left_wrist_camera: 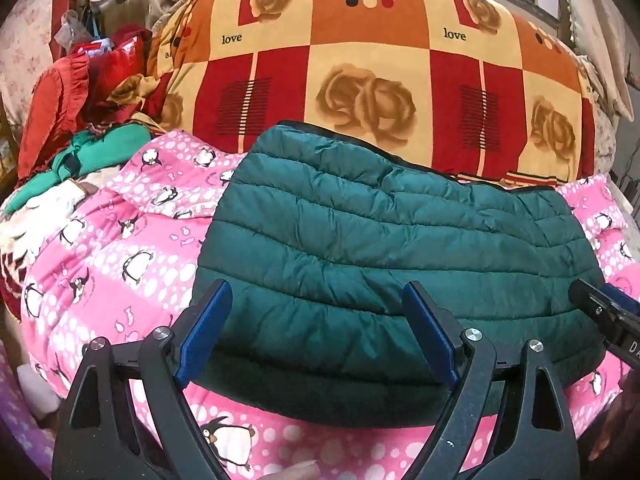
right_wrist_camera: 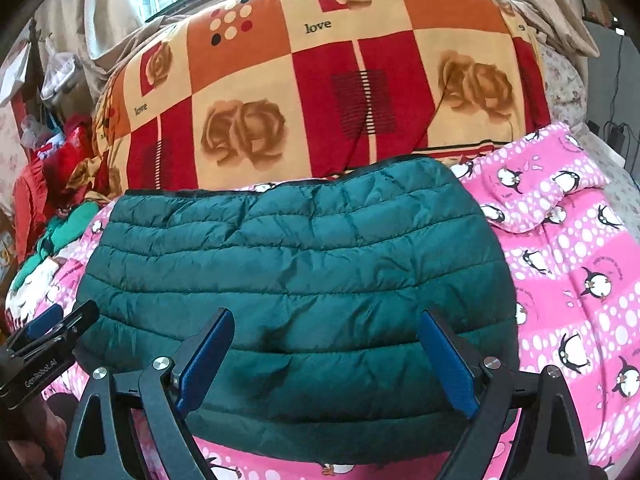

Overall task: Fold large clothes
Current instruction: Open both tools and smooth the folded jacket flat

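**Green Puffy Jacket Lies Folded on the Penguin Blanket**

The left gripper (left_wrist_camera: 316, 328) is wide open and holds nothing. The right gripper (right_wrist_camera: 326, 356) is wide open too, with nothing pinched. Both hang just over the near edge of the folded green puffer jacket (left_wrist_camera: 392, 240). The left gripper's side reads "GenRobot.AI" in the right wrist view. The jacket lies on a pink penguin blanket (left_wrist_camera: 120, 256) with white dots. Behind it is a big checked blanket (left_wrist_camera: 360, 60) with roses, and the word "love" is printed on it. At the left sits a heap of red and green clothes (left_wrist_camera: 80, 120). A curtain (right_wrist_camera: 100, 20) hangs at the back.
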Motion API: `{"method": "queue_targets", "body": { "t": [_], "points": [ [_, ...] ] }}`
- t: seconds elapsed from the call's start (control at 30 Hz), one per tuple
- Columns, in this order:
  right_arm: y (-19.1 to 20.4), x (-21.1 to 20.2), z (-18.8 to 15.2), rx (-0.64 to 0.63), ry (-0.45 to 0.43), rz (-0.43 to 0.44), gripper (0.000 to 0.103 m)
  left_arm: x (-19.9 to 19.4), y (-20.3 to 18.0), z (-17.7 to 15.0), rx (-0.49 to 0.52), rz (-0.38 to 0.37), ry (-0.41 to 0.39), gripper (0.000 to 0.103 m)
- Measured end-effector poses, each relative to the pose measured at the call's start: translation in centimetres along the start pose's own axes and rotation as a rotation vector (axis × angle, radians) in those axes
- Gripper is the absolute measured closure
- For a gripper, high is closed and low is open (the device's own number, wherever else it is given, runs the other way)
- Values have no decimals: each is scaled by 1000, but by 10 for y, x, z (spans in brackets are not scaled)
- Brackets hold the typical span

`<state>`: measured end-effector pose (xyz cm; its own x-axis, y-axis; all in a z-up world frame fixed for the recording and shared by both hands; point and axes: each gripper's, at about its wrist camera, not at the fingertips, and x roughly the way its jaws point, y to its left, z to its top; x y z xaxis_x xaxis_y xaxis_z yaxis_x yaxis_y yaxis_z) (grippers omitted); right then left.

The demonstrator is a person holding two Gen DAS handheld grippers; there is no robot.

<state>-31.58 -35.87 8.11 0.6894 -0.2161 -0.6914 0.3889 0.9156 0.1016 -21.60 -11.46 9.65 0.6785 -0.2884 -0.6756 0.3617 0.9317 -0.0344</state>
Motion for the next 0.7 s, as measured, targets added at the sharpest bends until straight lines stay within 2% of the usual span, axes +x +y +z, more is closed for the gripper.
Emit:
{"method": "queue_targets", "body": {
  "t": [0.7],
  "points": [
    [8, 12, -4, -29, 14, -18, 12, 5, -9, -8, 24, 18, 3, 16]
  ]
}}
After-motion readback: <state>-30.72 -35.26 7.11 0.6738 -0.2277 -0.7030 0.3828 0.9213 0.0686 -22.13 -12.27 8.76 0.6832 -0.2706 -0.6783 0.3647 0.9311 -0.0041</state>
